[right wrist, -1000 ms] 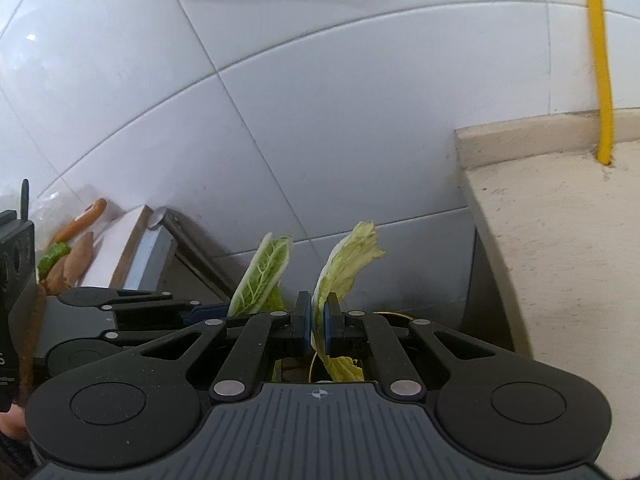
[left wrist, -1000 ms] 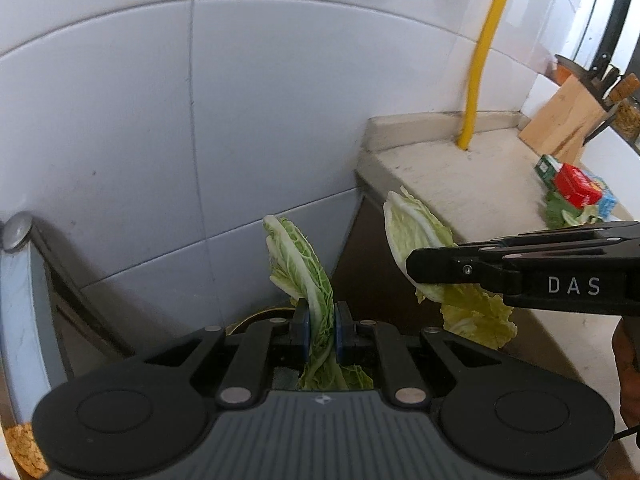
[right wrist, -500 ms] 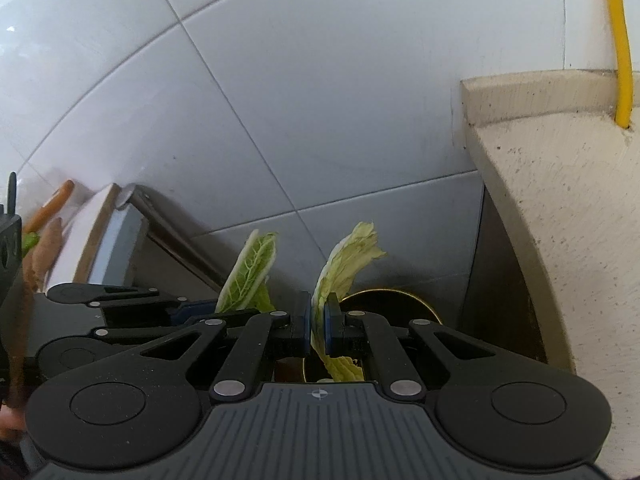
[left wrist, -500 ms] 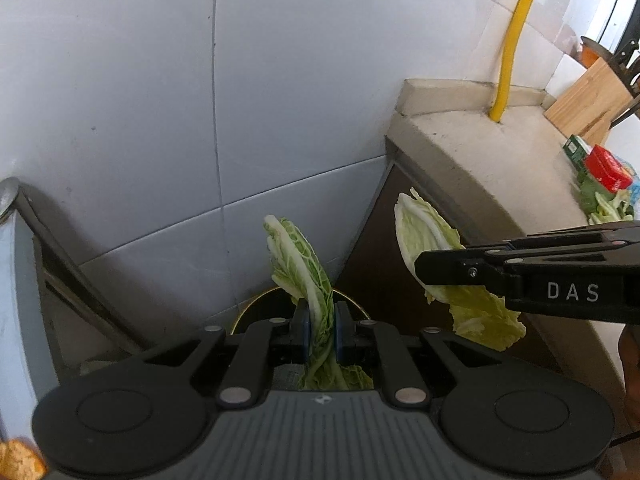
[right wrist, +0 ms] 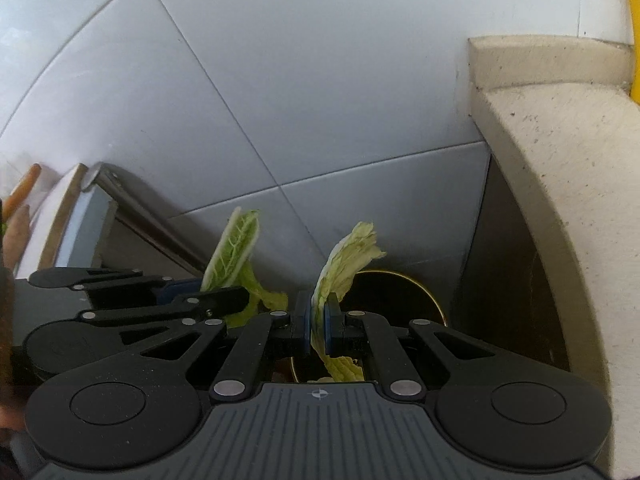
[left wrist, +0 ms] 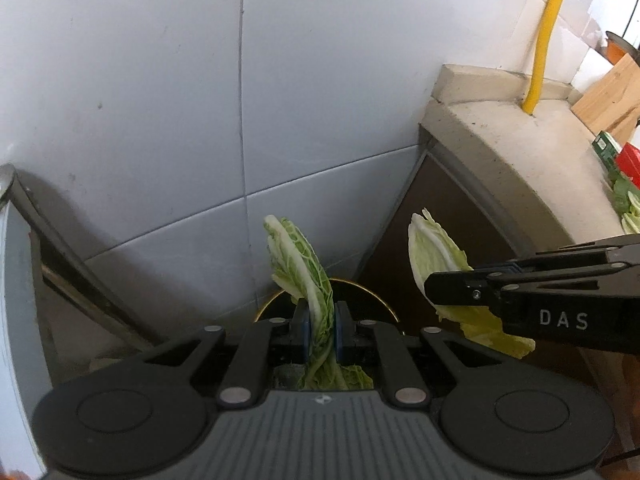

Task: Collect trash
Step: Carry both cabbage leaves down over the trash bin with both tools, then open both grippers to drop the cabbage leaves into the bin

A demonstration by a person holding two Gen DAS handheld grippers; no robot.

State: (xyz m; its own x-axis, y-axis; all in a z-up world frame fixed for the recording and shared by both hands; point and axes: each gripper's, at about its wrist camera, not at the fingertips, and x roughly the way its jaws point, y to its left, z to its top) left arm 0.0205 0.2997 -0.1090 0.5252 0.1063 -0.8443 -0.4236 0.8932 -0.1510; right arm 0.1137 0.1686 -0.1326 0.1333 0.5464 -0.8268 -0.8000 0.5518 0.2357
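Note:
My left gripper [left wrist: 320, 322] is shut on a green cabbage leaf [left wrist: 302, 258] that sticks up between its blue pads. My right gripper [right wrist: 316, 320] is shut on a paler, yellowish cabbage leaf [right wrist: 346, 256]. In the left wrist view the right gripper [left wrist: 434, 290] reaches in from the right with its pale leaf [left wrist: 434, 244]. In the right wrist view the left gripper [right wrist: 236, 296] shows at the left with its green leaf [right wrist: 234, 246]. Both leaves hang over a dark round bin with a gold rim [right wrist: 404, 280], also seen as the bin [left wrist: 368, 292] just past the left fingers.
A white tiled wall [left wrist: 200, 100] rises behind the bin. A beige stone counter [left wrist: 520, 140] stands to the right, with a yellow pipe [left wrist: 548, 32], a wooden knife block [left wrist: 608, 96] and packets and greens [left wrist: 624, 168]. A metal appliance edge [right wrist: 92, 208] is at the left.
Both grippers have sunk toward the floor with their leaves still held. The bin's gold rim has come into view beneath them, and the counter now sits higher in both views.

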